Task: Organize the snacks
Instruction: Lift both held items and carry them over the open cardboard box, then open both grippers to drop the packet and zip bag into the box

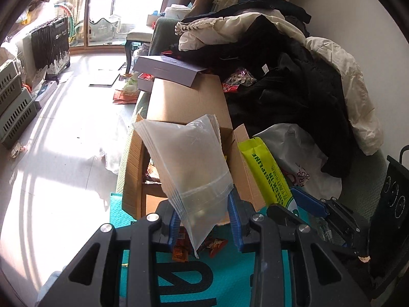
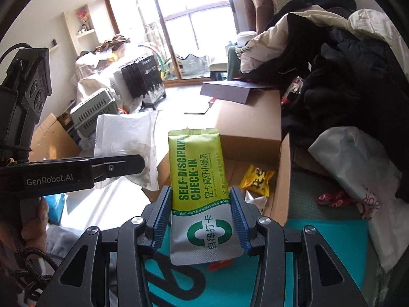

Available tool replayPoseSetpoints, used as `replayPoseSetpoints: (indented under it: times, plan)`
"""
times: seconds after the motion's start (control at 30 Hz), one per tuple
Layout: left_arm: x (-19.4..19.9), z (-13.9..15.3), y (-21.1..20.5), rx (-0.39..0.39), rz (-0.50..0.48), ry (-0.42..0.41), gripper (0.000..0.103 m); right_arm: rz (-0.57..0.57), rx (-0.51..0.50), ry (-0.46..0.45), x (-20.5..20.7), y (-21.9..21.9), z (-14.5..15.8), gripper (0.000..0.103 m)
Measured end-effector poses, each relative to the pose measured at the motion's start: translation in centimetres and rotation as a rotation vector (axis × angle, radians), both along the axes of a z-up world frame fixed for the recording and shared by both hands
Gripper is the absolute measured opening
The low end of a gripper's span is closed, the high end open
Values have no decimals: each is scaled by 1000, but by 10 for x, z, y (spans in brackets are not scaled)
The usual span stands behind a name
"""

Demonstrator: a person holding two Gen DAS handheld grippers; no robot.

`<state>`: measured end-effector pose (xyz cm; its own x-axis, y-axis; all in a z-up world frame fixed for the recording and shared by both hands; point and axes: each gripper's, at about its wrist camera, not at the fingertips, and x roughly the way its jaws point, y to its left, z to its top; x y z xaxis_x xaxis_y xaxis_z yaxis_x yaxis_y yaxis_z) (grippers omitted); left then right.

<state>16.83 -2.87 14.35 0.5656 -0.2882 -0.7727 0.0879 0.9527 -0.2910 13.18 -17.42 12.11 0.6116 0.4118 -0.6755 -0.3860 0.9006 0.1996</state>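
Note:
My left gripper (image 1: 204, 204) is shut on a clear zip bag (image 1: 189, 161) and holds it upright over the open cardboard box (image 1: 189, 97). The bag also shows in the right wrist view (image 2: 127, 138), held by the left gripper (image 2: 138, 165). My right gripper (image 2: 202, 204) is shut on a yellow-green snack packet (image 2: 196, 179) marked SELF-DISCIPLINE CHECK-IN, held above the box (image 2: 250, 125). The packet also shows in the left wrist view (image 1: 265, 171), with the right gripper (image 1: 309, 204) below it. A yellow snack pack (image 2: 257, 180) lies inside the box.
A teal bag (image 2: 327, 245) lies under the grippers, with orange-red snack wrappers (image 1: 204, 247) on it. A white plastic bag (image 2: 358, 174) and a heap of dark clothes (image 1: 294, 89) lie on the right. A purple box (image 1: 166, 70) rests on the carton's far end.

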Motion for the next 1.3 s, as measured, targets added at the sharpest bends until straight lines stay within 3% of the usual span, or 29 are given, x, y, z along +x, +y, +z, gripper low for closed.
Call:
replayPoseSetpoints:
  times: [0.3, 0.67, 1.0, 1.3]
  plan:
    - [59, 5, -14, 51, -45, -32, 32, -26, 4, -24, 61, -6, 11, 45]
    - [125, -38, -18, 117, -70, 18, 32, -45, -33, 31, 129, -5, -21, 45]
    - [146, -82, -26, 178, -89, 61, 32, -63, -78, 99, 157, 2, -60, 45]
    - [143, -112, -29, 256, -99, 143, 32, -80, -137, 180, 154, 1, -84, 47]
